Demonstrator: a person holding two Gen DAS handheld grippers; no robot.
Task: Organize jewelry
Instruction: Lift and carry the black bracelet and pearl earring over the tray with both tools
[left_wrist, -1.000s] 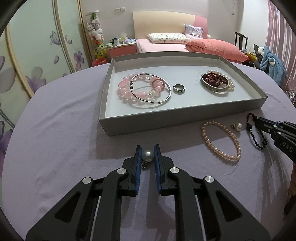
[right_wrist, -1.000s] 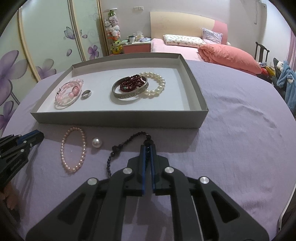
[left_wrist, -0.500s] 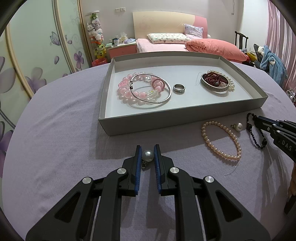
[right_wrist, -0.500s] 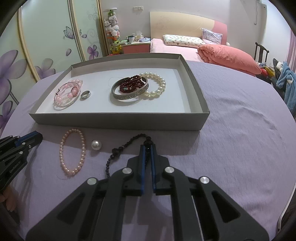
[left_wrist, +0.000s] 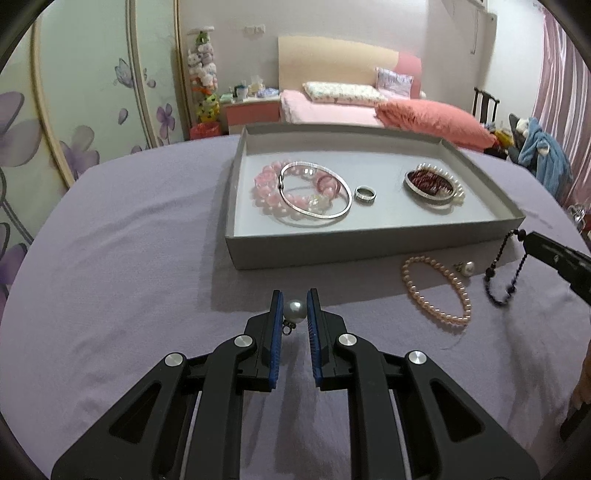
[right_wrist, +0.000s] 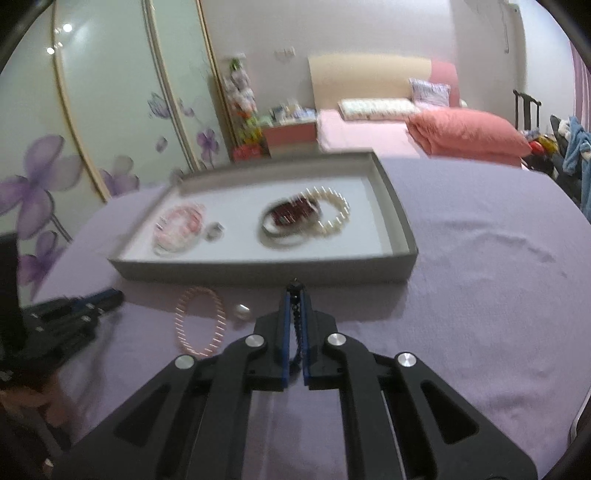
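Note:
My left gripper (left_wrist: 294, 308) is shut on a pearl earring (left_wrist: 294, 310) and holds it above the purple cloth, in front of the grey tray (left_wrist: 362, 251). My right gripper (right_wrist: 294, 295) is shut on a black bead bracelet (right_wrist: 295, 314), which hangs from its fingers; in the left wrist view the bracelet (left_wrist: 504, 273) dangles with its lower end by the cloth. A pink pearl bracelet (left_wrist: 436, 290) and a second pearl earring (left_wrist: 467, 267) lie on the cloth before the tray. The right wrist view is blurred.
The tray holds a pink bead bracelet with a silver bangle (left_wrist: 314, 195), a silver ring (left_wrist: 365, 194), and a silver bangle with dark red beads and white pearls (left_wrist: 432, 182). A bed (left_wrist: 369, 107) stands behind the table.
My right gripper has lifted the black bead bracelet off the cloth, so it now hangs. My left gripper has risen a little with the pearl earring in it.

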